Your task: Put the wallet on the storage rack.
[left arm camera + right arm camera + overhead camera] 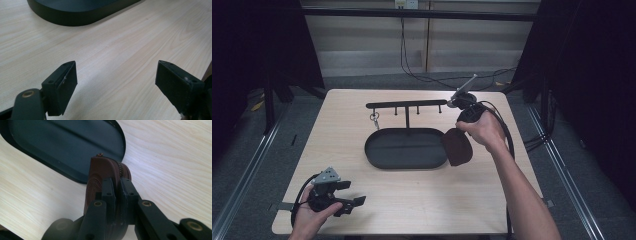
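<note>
Two black grippers work over a pale wood-grain table (412,200) that stands on grey flooring, with dark curtains at both sides and a light panelled wall behind where black cables trail down. No readable writing or brand mark shows on anything.

Near the table's middle lies a shallow black oval tray (407,148), and nothing lies in it. Behind it stands a black bar rack with short pegs (407,105); a small metal ring, possibly a key ring (374,118), hangs from its left end, too small to make out for sure.

At the tray's right end, the right gripper (458,131) is clamped on a round dark-brown leather zip pouch (105,172), holding it on edge above the table beside the tray rim, zipper facing up along its curve.

At the table's near left corner, the left gripper (116,80) has its jaws spread wide over bare wood, with nothing between them.
</note>
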### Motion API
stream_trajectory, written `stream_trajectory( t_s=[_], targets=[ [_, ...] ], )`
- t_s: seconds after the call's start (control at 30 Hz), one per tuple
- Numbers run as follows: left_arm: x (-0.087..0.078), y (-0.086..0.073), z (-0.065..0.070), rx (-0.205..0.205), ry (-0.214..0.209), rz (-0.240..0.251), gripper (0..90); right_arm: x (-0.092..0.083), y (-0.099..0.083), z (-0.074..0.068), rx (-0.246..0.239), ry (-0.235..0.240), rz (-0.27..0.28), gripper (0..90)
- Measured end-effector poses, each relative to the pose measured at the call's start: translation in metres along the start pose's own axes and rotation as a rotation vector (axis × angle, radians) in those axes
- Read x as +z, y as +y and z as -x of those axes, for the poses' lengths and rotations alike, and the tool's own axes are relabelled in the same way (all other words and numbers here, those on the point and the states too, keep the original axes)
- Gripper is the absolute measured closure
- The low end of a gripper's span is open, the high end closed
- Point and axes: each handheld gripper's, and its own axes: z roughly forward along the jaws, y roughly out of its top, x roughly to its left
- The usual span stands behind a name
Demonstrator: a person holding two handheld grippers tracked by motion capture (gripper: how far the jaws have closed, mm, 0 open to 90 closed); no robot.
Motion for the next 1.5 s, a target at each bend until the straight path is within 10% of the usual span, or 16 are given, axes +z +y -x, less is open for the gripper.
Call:
stream_trajectory(
  t_s=[0.43, 1.5],
  targets=[
    [0.000, 0.000, -0.001, -0.003, 0.001, 0.005, 17.8, 0.011, 0.004, 0.013, 0.096, 0.145, 0.098, 83.0],
    [-0.001, 0.000, -0.001, -0.006, 0.002, 0.011, 18.1, 0.052, 0.010, 0.021, 0.255, 0.311, 0.248, 83.4]
  ],
)
